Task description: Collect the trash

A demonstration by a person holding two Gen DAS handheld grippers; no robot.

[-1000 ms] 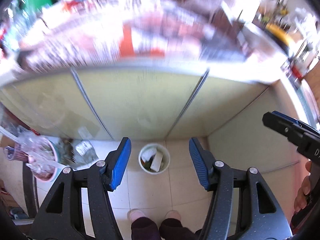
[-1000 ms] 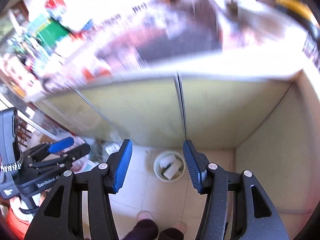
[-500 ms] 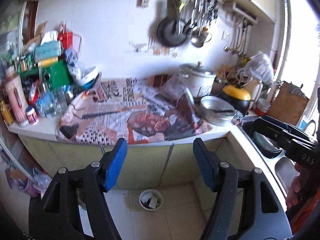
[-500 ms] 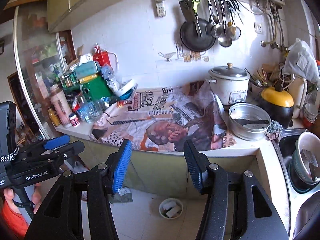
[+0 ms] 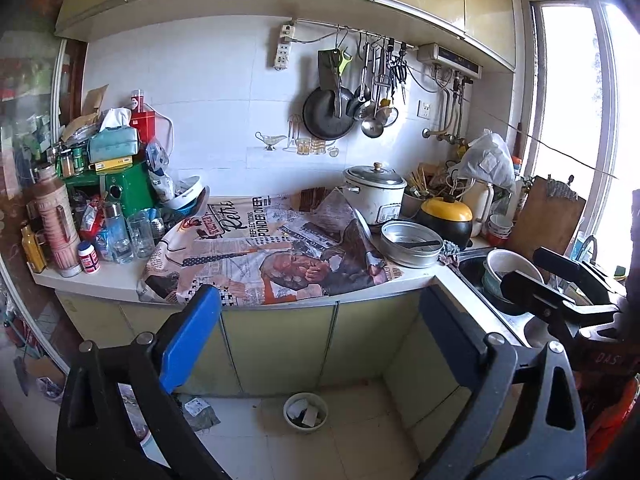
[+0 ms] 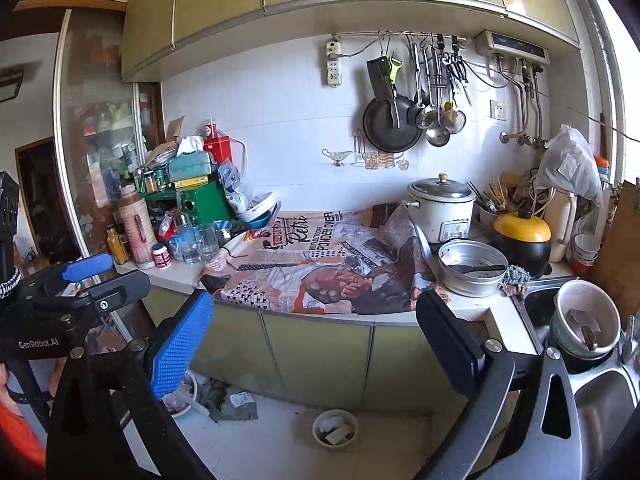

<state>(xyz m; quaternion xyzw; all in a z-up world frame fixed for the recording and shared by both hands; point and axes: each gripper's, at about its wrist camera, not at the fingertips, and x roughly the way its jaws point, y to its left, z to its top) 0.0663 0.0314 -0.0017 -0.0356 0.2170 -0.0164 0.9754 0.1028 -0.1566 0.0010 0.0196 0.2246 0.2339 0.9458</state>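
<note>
Both the left gripper (image 5: 316, 332) and the right gripper (image 6: 314, 330) were seen with jaws opening wide and nothing between them. The trash bin (image 5: 305, 412) stood on the floor below the cabinets (scraps already inside). Loose litter (image 6: 236, 402) could be missed, since both tools were aimed at the newspaper-covered counter (image 5: 280, 256).

Cluttered white-tiled kitchen (image 5: 224, 92), bright window (image 5: 568, 92)

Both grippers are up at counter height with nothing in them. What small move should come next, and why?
Probably bring the left gripper forward toward the newspaper spread across the counter, the most obvious loose paper. Both sets of jaws are opening with nothing between them, and the bin on the floor already holds scraps.
</note>
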